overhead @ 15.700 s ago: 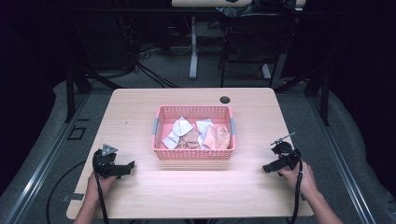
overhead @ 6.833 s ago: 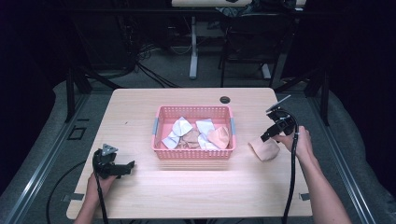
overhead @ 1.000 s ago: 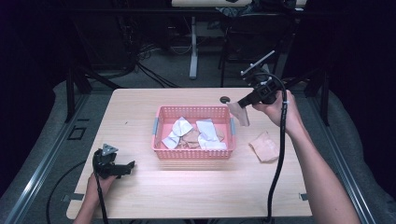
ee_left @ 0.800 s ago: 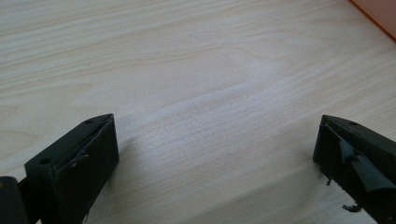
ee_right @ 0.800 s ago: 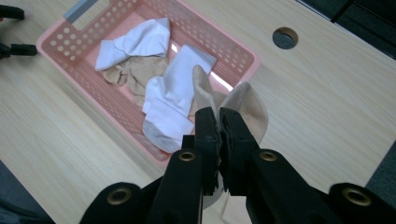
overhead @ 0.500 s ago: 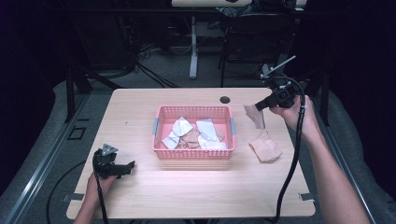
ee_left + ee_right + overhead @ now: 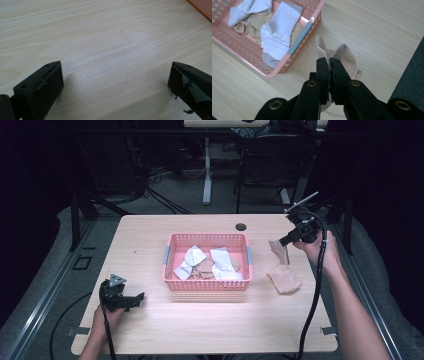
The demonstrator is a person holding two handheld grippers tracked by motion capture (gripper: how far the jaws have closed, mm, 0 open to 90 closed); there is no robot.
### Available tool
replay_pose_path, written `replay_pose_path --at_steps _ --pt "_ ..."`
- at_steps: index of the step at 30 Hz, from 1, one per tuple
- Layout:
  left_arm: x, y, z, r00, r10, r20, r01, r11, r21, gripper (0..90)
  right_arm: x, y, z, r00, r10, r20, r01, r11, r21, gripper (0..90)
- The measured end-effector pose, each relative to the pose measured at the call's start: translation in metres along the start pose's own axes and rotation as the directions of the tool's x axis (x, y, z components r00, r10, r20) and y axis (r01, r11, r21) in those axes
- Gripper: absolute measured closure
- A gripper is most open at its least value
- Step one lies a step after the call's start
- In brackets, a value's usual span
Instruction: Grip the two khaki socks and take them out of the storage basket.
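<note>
A pink basket stands mid-table with white socks and tan socks inside. To its right, above the table, my right gripper is shut on a beige sock that hangs from it. In the right gripper view the gripper pinches that beige sock, with the basket to the upper left. Another beige sock lies flat on the table below the hanging one. At the front left, my left gripper rests open on the table; its gripper view has bare wood between the jaws.
A round black grommet sits in the wooden table near its far edge. The table's right edge runs close to the held sock. Dark floor, cables and desk legs lie beyond the far edge.
My right gripper has carried the beige sock from above the basket's far right corner out to the right, and now holds it lower over the lying sock. The left gripper has stayed put.
</note>
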State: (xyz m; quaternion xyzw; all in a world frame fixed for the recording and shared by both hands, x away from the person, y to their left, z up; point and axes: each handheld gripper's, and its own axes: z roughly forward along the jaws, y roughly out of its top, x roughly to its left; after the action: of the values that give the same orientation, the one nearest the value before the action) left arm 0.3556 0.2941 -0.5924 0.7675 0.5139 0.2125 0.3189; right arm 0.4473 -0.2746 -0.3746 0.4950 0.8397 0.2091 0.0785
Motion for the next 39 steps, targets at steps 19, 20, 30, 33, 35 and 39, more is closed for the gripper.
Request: replay_pose_path --at_steps 19,20,30,33,35,39 --pt "0.000 0.000 0.000 1.0000 0.001 0.000 -0.001 1.0000 0.000 0.0 0.000 -0.004 0.066 0.9978 0.045 -0.049 -0.041 0.996 0.080 86.1" --pt "0.000 0.000 0.000 1.0000 0.001 0.000 -0.001 1.0000 0.000 0.0 0.000 -0.004 0.071 0.9977 0.049 -0.046 -0.045 0.996 0.083 86.1" --pt "0.000 0.000 0.000 1.0000 0.001 0.000 -0.001 1.0000 0.001 0.0 -0.004 -0.010 0.114 0.9926 0.110 -0.052 -0.103 0.986 0.129 85.9" --pt "0.000 0.000 0.000 1.0000 0.001 0.001 -0.001 1.0000 0.001 0.0 -0.004 -0.013 0.124 0.9930 0.110 -0.043 -0.102 0.984 0.147 85.8" --pt "0.000 0.000 0.000 1.0000 0.001 0.001 -0.001 1.0000 0.001 0.0 -0.004 -0.014 0.130 0.9925 0.118 -0.031 -0.112 0.982 0.153 85.8" --pt "0.000 0.000 0.000 1.0000 0.001 0.001 -0.001 1.0000 0.001 0.0 -0.006 -0.018 0.142 0.9917 0.126 -0.024 -0.120 0.978 0.170 85.7"
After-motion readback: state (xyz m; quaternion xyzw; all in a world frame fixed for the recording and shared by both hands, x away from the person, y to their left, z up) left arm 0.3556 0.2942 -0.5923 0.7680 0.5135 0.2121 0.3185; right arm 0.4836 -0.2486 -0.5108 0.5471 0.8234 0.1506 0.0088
